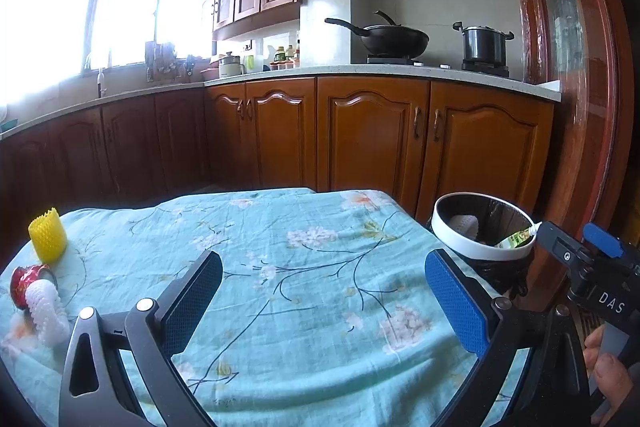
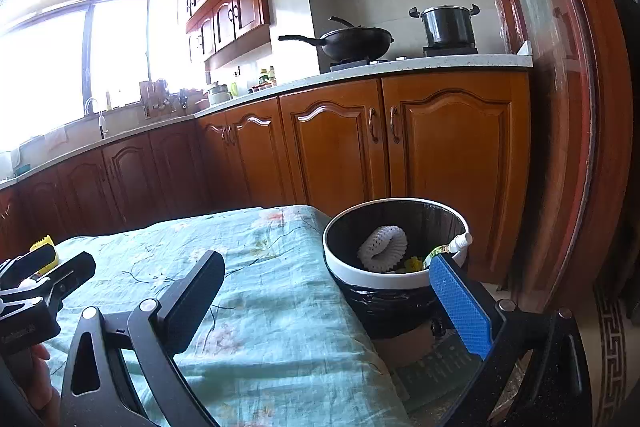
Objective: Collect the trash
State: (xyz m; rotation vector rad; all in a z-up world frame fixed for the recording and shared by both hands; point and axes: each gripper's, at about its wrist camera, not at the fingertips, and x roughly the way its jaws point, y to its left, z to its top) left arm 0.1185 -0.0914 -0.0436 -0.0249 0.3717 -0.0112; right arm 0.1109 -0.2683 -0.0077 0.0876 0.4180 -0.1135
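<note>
A trash bin [image 2: 384, 277] with a white rim and black liner stands off the table's right edge; it also shows in the left wrist view [image 1: 456, 233]. Inside lie a white foam net [image 2: 383, 247] and a green tube [image 2: 448, 249] leaning on the rim. My right gripper [image 2: 324, 297] is open and empty beside the bin. My left gripper [image 1: 324, 301] is open and empty over the table. On the table's left lie a yellow foam net [image 1: 48, 235], a red crumpled wrapper [image 1: 25, 282] and a white foam net [image 1: 46, 311].
The table [image 1: 280, 267] wears a teal floral cloth. Wooden kitchen cabinets [image 1: 372, 135] stand behind it, with a wok [image 1: 384, 39] and a pot [image 1: 484, 45] on the stove. A wooden door frame [image 2: 576, 107] rises at the right.
</note>
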